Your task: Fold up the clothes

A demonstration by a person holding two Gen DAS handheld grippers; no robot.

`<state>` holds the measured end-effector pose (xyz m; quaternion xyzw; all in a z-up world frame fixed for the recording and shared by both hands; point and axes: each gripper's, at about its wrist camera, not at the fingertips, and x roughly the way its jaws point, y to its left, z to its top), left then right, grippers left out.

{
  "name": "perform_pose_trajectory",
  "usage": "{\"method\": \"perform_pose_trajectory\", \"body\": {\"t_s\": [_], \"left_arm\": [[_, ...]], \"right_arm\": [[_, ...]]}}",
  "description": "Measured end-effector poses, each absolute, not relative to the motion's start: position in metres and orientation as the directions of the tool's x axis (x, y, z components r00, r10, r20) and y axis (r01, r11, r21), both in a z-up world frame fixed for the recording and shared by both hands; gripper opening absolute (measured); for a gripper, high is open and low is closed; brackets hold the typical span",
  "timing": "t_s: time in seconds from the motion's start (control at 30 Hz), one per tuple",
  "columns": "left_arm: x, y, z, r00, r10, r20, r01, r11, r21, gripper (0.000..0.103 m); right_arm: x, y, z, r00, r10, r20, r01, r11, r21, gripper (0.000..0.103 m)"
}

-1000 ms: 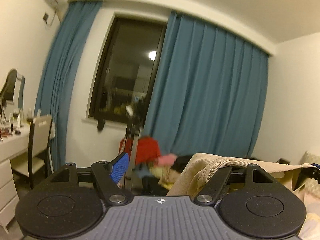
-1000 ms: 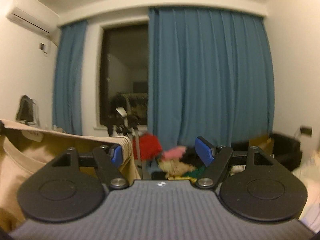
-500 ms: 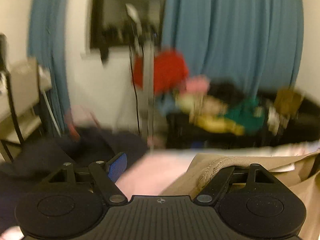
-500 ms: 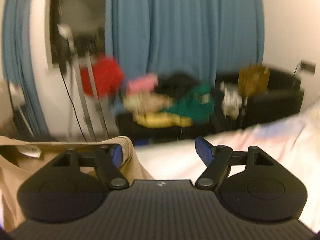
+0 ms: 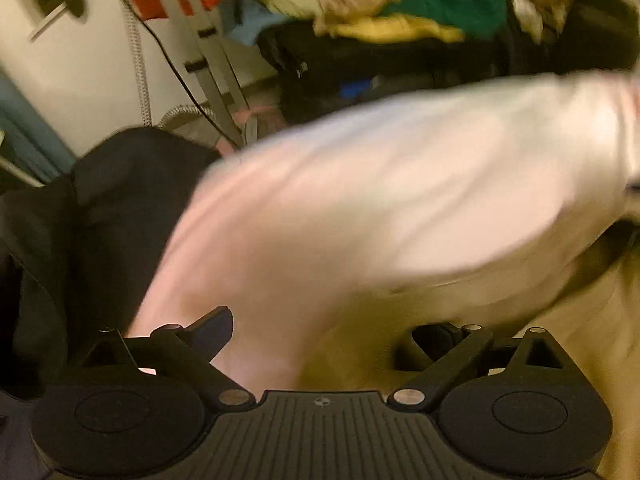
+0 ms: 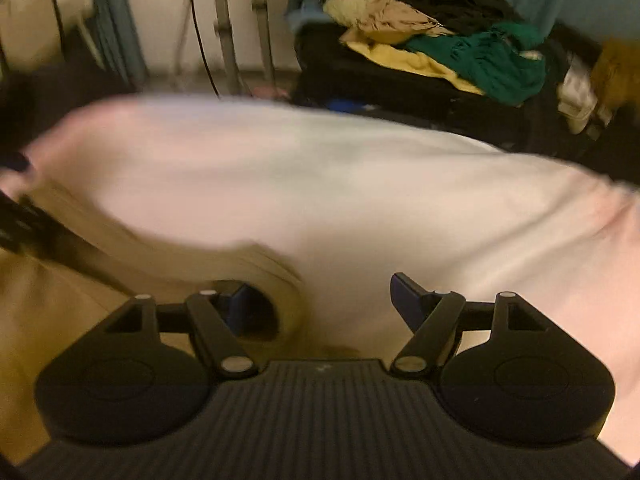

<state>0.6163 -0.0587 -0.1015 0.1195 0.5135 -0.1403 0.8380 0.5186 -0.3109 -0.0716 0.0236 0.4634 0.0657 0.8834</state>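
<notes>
A tan shirt (image 5: 580,320) hangs from my left gripper's (image 5: 324,336) right finger, over a pale pink bed sheet (image 5: 380,184). The jaws stand wide apart with the cloth draped on one finger only. In the right wrist view the same tan shirt (image 6: 60,312) wraps my right gripper's (image 6: 320,300) left finger; its jaws also stand wide apart above the sheet (image 6: 340,184). Both views are motion-blurred.
A black garment (image 5: 100,220) lies at the bed's left. Beyond the bed a dark couch holds a pile of clothes (image 6: 440,40), green, yellow, pink and black. A metal stand (image 6: 240,20) with a cable stands by the white wall.
Both grippers have swung down from facing the window and curtains to facing the bed, carrying the tan shirt down towards the sheet.
</notes>
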Motion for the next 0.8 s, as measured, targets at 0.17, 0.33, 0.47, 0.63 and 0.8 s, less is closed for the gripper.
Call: {"method": "perform_pose_trajectory", "body": {"t_s": [0.17,0.33,0.47,0.63,0.8], "left_arm": [[0.588,-0.038,-0.072,0.519,-0.29,-0.804,0.332,0.935,-0.123,0.102],[0.523,-0.032,-0.049,0.674,-0.27,-0.688,0.321,0.946,-0.057,0.102],[0.421,-0.018,-0.031,0.762,-0.271,-0.588,0.29,0.955,-0.064,0.102],[0.295,0.005,-0.014,0.818,-0.276,-0.505,0.269,0.959,-0.088,0.102],[0.202,0.016,-0.011,0.844,-0.247,-0.477,0.245,0.967,-0.068,0.102]], "right_arm": [[0.491,-0.32,-0.049,0.673,0.18,-0.718,0.01,0.968,0.252,0.074],[0.415,-0.312,-0.035,0.805,0.072,-0.589,0.097,0.963,0.251,0.074],[0.327,-0.297,-0.017,0.875,0.015,-0.483,0.106,0.97,0.221,0.074],[0.213,-0.282,0.003,0.911,-0.015,-0.412,0.102,0.976,0.19,0.074],[0.118,-0.266,0.015,0.928,-0.014,-0.373,0.08,0.983,0.162,0.074]]}}
